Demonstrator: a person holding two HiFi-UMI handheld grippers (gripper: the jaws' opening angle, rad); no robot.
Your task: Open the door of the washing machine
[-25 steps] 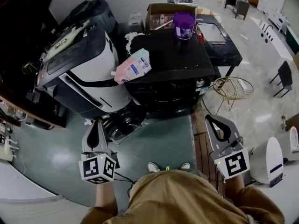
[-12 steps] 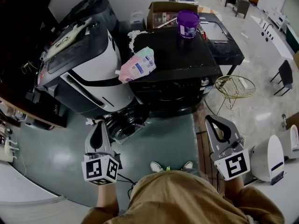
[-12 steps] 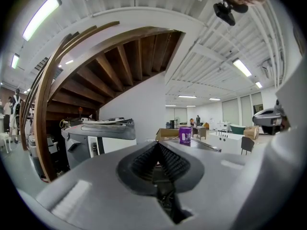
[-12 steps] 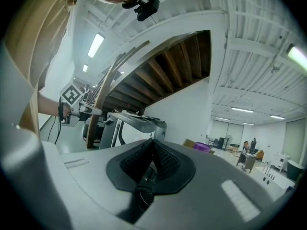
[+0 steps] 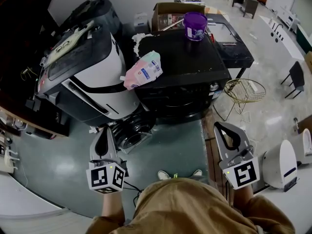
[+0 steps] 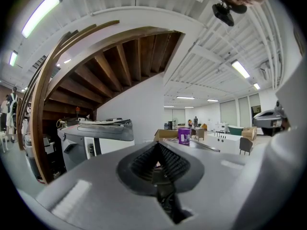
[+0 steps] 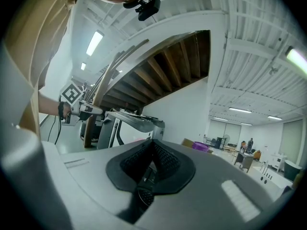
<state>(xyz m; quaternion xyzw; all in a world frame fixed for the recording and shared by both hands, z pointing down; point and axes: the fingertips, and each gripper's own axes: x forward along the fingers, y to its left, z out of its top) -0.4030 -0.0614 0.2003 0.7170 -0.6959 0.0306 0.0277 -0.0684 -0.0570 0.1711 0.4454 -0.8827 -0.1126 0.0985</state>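
A grey-green floor (image 5: pixel 178 145) spreads below the head view, in a large white workshop hall. At 10 o'clock stands the white-and-black washing machine (image 5: pixel 90 77). Its round dark door (image 5: pixel 129 129) sits low on the front, facing the person; whether it is latched cannot be told.

At 12 o'clock a black appliance (image 5: pixel 183 69) carries a pink-and-white pouch (image 5: pixel 143 70) lying on its left edge and a purple tub (image 5: pixel 194 25) with its lid on near the back. Behind it, a cardboard box (image 5: pixel 170 9) stands with its flaps up; what lies inside is too small to make out. At 2 o'clock a gold wire basket (image 5: pixel 243 91) stands on thin legs.

The left gripper (image 5: pixel 104 131), at 7 o'clock, has its jaws pressed together with nothing between them. Its tip is just beside the door, which lies at its 1 o'clock. The right gripper (image 5: pixel 221 127), at 5 o'clock, is likewise closed and empty, well apart from the machine.
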